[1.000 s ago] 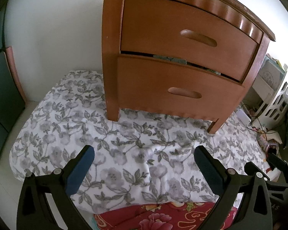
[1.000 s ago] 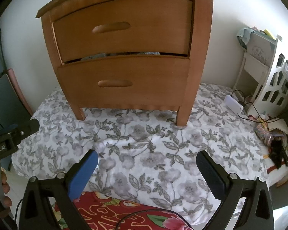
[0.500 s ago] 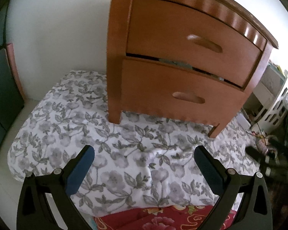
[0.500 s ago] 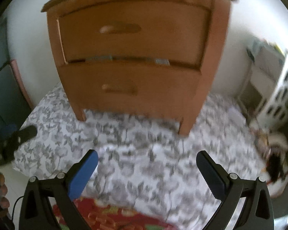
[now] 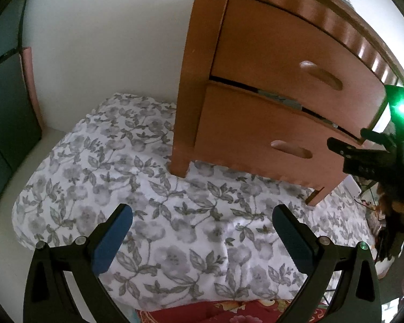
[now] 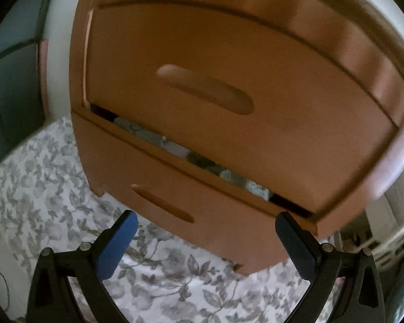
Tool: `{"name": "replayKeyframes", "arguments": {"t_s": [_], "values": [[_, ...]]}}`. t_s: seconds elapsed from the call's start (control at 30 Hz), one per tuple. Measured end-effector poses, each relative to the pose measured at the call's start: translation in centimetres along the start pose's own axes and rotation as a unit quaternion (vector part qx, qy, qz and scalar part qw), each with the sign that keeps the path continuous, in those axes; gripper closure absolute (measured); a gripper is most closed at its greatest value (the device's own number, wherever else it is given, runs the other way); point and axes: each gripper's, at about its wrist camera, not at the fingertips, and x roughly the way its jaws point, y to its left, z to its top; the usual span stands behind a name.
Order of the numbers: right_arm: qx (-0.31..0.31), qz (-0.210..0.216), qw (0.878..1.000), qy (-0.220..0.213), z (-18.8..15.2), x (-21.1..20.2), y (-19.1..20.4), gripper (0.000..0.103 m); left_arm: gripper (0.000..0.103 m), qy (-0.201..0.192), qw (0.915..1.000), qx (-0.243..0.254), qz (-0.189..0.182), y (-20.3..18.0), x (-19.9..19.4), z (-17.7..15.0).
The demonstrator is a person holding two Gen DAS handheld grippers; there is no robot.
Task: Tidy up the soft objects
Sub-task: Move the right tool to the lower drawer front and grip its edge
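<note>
A wooden two-drawer nightstand (image 5: 269,86) stands on a grey floral sheet (image 5: 161,215). It fills the right wrist view (image 6: 229,123). Pale soft fabric (image 6: 175,149) shows in the gap above the lower drawer (image 6: 191,210); it also shows in the left wrist view (image 5: 280,99). My right gripper (image 6: 204,241) is open and empty, close in front of the lower drawer, and its body shows at the right of the left wrist view (image 5: 374,158). My left gripper (image 5: 202,231) is open and empty above the sheet. A red patterned cloth (image 5: 229,313) lies at the bottom edge.
A white wall (image 5: 107,40) is behind the nightstand. A dark green panel (image 5: 5,123) stands at the left. White furniture and clutter (image 6: 390,239) sit at the right.
My right gripper has moved forward, close up to the drawers, and now shows in the left wrist view. My left gripper has shifted left a little. Both stay open.
</note>
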Motion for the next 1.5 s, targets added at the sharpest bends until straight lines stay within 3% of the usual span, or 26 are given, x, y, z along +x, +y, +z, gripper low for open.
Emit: {"name": "replayKeyframes", "arguments": {"t_s": [0.63,1.1,1.33,1.5], "values": [[-0.109,0.011,0.993,0.033,1.4,5.3,1.7,0.0,0.0,0.043,0.999,-0.006,-0.009,1.0,2.6,-0.4],[-0.163,-0.028,0.985,0.044,1.2,7.1,3.7,0.0,0.0,0.059,0.998,-0.016,-0.014,1.7,3.7,-0.9],[-0.203,-0.005,0.977,0.068,1.2,7.5,4.1,0.0,0.0,0.063,0.9977,-0.02,-0.016,2.0,4.1,-1.0],[-0.194,0.024,0.978,0.077,1.6,7.5,3.6,0.0,0.0,0.063,0.9976,-0.022,-0.017,2.1,4.1,-1.0]]}}
